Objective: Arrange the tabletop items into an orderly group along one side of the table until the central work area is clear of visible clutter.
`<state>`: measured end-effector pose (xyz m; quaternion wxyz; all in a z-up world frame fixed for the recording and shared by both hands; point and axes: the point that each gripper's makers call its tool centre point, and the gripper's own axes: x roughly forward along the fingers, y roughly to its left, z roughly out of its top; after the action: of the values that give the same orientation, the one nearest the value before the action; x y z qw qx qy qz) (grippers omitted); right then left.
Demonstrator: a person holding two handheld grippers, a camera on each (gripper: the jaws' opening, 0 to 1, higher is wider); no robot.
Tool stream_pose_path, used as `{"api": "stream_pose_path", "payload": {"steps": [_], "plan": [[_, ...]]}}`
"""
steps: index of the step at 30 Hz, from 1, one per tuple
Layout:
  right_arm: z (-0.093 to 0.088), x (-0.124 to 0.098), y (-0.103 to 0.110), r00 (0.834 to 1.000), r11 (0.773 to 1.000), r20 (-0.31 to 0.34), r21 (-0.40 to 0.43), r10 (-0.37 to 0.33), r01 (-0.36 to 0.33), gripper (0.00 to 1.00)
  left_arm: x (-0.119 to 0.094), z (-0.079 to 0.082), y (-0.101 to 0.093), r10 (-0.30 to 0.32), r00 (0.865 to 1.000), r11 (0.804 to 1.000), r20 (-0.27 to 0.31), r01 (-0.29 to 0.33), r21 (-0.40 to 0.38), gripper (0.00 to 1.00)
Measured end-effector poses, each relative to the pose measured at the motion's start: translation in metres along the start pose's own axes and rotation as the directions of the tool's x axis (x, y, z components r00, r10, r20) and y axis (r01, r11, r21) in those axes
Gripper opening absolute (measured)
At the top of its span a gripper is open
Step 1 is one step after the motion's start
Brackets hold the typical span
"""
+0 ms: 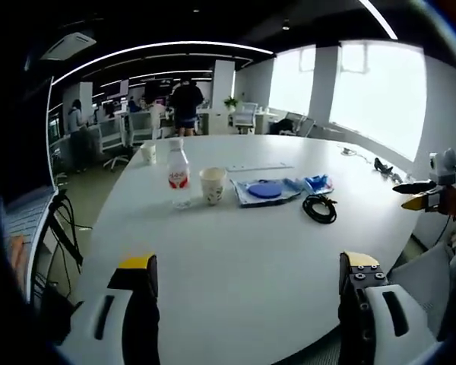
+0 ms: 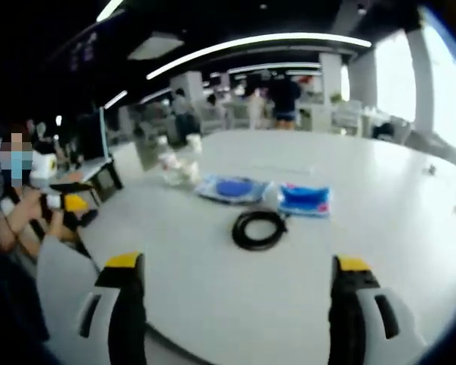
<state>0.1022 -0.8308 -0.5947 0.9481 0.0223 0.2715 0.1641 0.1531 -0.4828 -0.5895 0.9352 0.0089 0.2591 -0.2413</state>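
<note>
Left gripper view: left gripper (image 1: 247, 304) spread wide, nothing held; bottle (image 1: 178, 172) and cup (image 1: 212, 185) ahead, slightly left.

Right gripper view: right gripper (image 2: 235, 300) wide open, empty; cable (image 2: 259, 229) just ahead, best approached centred between jaws, low over table (image 2: 380, 190).

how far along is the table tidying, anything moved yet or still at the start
It looks like the start. Done: nothing obvious; the bottle, paper cup, blue-lidded packet, blue pouch and coiled black cable lie in a loose row across the middle of the white table. In hand: nothing; the left gripper and right gripper are open and empty. Left: gathering everything to one side.
</note>
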Motion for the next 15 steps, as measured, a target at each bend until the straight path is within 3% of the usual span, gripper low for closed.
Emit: {"api": "stream_pose_path", "payload": {"steps": [15], "plan": [[-0.016,-0.005,0.004,0.999,0.998,-0.051,-0.063,-0.002,-0.001,0.95,-0.011,-0.009,-0.008,-0.007,1.000,1.000,-0.001,0.007,0.018,1.00]]}}
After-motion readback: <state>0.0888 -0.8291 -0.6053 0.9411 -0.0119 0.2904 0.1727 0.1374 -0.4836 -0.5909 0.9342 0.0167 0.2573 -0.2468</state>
